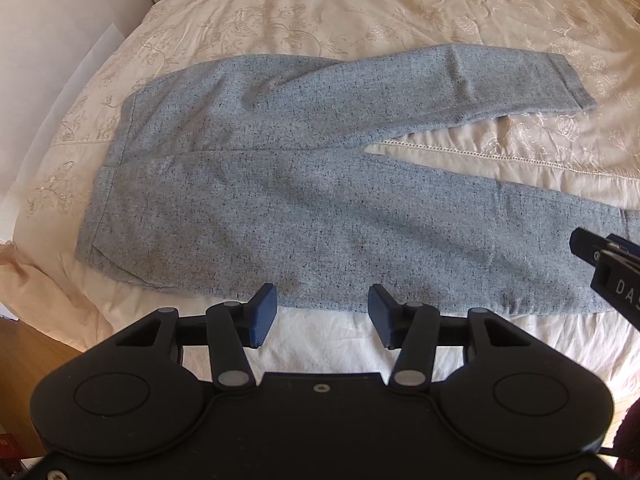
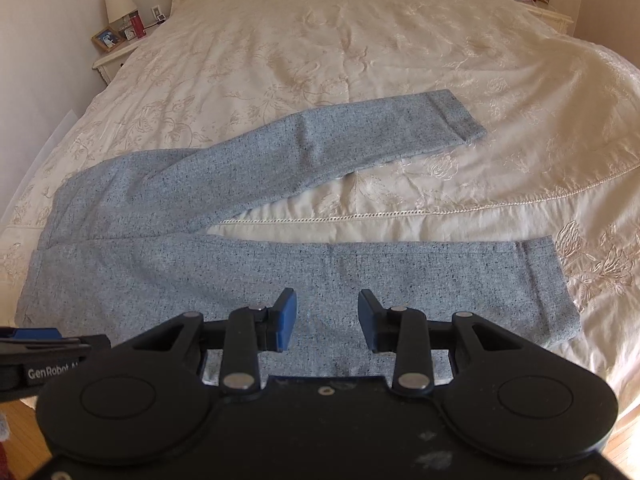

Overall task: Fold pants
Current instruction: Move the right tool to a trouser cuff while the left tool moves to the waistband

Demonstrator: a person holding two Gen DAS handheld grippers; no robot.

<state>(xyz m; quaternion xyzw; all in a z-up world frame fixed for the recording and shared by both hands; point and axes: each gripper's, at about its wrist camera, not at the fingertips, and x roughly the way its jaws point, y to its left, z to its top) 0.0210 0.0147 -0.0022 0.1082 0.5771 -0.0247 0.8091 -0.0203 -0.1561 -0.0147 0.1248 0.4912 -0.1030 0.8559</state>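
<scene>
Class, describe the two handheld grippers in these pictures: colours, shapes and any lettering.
The left gripper and the right gripper match: black bodies with round side discs, black link arms with silver pins, and blue ribbed pads on the jaws. White lettering beginning "GenRobot" marks one side.

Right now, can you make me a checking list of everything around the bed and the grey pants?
Surface: cream embroidered bedspread, wrinkled, covering the bed.
Job's things: grey-blue pants lying flat, legs spread in a V, not yet folded.
Clutter: nothing seen on the bed besides the pants.
Grippers: left gripper open above the near edge of the pants, nothing between its fingers; right gripper open over the near leg, holding nothing.
Cables: nothing seen clearly.
Surroundings: nightstand with a lamp, a picture frame and a red bottle; wooden floor beside the bed.
</scene>
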